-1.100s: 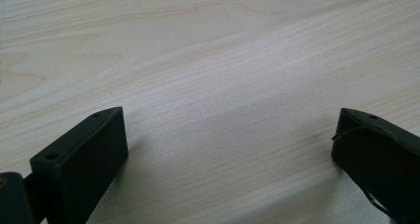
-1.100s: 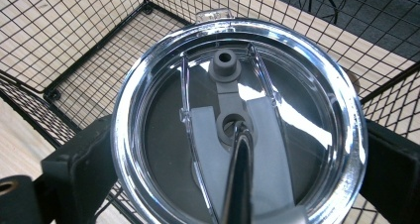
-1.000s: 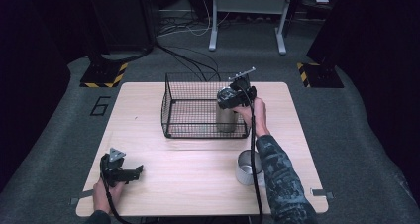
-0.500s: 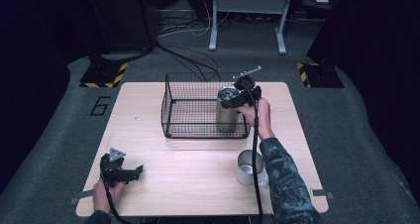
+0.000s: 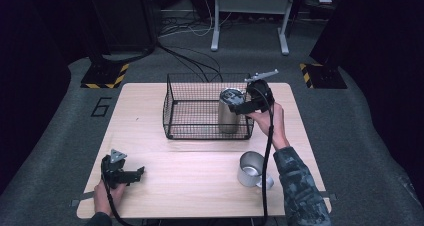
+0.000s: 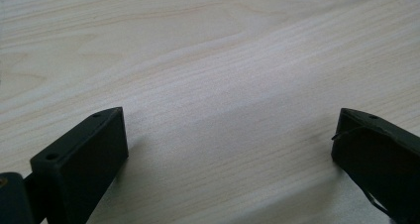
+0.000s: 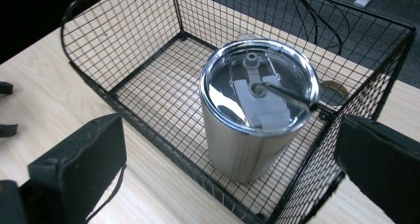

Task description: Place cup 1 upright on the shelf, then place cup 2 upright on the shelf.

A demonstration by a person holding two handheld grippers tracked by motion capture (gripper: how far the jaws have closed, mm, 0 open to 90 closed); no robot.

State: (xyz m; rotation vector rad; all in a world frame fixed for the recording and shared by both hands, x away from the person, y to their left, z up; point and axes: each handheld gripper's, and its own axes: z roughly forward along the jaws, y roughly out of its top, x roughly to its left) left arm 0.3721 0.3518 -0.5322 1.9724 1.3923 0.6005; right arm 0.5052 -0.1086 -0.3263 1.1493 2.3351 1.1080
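Observation:
A steel tumbler (image 5: 229,111) (image 7: 253,114) with a clear lid stands upright inside the black wire basket (image 5: 189,106) (image 7: 143,60), in its right front corner. My right gripper (image 5: 239,106) (image 7: 230,169) hovers open just above and to the right of the tumbler, its jaws wide apart and holding nothing. A second steel cup (image 5: 250,169) with a handle stands on the table near the front right. My left gripper (image 5: 134,175) (image 6: 225,154) rests open over bare wood at the front left, nothing between its jaws.
The wooden table (image 5: 150,136) has free room left of and in front of the basket. A cable (image 5: 267,156) trails from the right gripper along the forearm, past the front cup. Black floor stands and cables lie beyond the far edge.
The right gripper has drawn slightly up and back from the tumbler, which stays standing in the basket. The left gripper has not moved.

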